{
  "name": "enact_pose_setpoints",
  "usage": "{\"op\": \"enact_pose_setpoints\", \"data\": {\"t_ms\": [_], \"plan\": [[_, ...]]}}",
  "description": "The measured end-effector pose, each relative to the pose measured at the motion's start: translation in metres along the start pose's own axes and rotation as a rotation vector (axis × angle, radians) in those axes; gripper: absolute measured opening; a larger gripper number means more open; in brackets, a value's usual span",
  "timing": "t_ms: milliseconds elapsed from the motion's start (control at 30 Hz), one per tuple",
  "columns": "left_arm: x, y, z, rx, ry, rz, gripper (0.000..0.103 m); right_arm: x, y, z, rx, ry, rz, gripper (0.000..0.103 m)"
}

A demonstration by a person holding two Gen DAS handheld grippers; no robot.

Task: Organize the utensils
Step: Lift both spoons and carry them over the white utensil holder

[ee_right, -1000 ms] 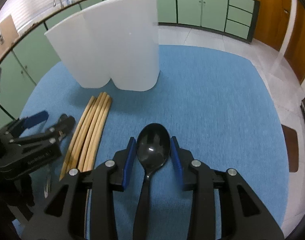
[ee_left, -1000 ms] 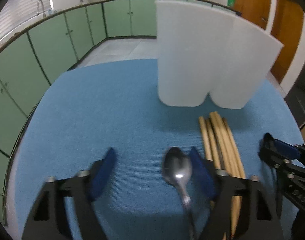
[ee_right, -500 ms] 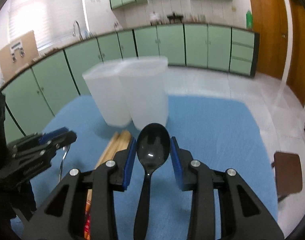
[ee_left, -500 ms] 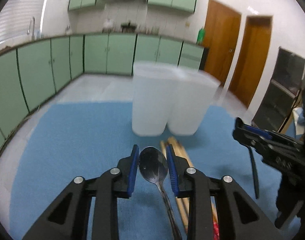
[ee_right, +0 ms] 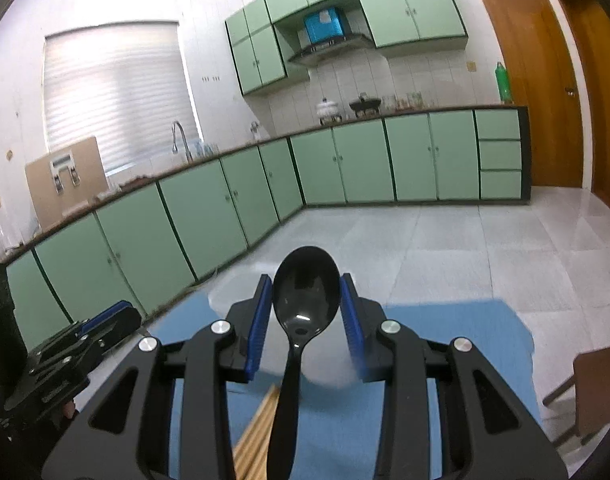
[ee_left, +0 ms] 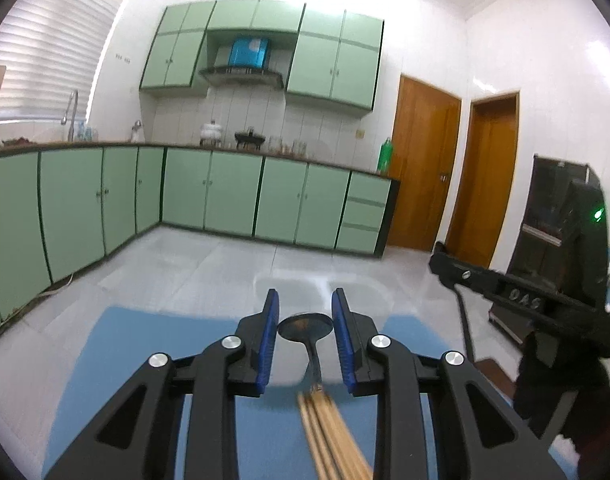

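Two spoons point(ee_left: 305, 326) point(ee_right: 306, 296), one per claw point(ee_left: 305, 338) point(ee_right: 306, 320)

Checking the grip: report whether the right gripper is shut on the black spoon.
Shut: the right gripper has both blue pads against the black spoon bowl.

Green cabinets point(ee_left: 233, 196), wooden doors point(ee_left: 421, 168), window blinds point(ee_right: 113, 92).
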State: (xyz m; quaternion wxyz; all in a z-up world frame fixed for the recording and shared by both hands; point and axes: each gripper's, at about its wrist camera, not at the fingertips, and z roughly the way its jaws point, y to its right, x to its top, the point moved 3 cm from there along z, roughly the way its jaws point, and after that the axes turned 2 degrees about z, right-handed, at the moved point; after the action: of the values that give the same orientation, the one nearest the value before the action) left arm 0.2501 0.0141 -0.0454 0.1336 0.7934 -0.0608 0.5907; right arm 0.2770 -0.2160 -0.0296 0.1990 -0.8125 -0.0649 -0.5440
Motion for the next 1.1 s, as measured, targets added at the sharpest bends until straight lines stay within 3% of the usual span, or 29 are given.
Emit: {"op": "enact_pose_setpoints", "data": {"t_ms": [233, 433, 733, 1100], "plan": [[0.069, 0.007, 0.007, -0.022, 0.118, 0.013, 0.027, 0.048, 0.01, 0.024, 0.024, 0.071, 0.021, 0.033], [0.101, 0.014, 0.037, -0.023, 0.133, 0.061, 0.026, 0.061, 0.022, 0.061, -0.02, 0.104, 0.024, 0.033], [0.095, 0.005, 0.099, 0.034, 0.076, 0.1, 0.026, 0.05, 0.037, 0.109, -0.096, 0.089, 0.041, 0.033], [0.047, -0.008, 0.131, 0.056, -0.054, 0.068, 0.027, 0.014, 0.035, 0.13, -0.135, 0.033, 0.018, 0.034]]}}
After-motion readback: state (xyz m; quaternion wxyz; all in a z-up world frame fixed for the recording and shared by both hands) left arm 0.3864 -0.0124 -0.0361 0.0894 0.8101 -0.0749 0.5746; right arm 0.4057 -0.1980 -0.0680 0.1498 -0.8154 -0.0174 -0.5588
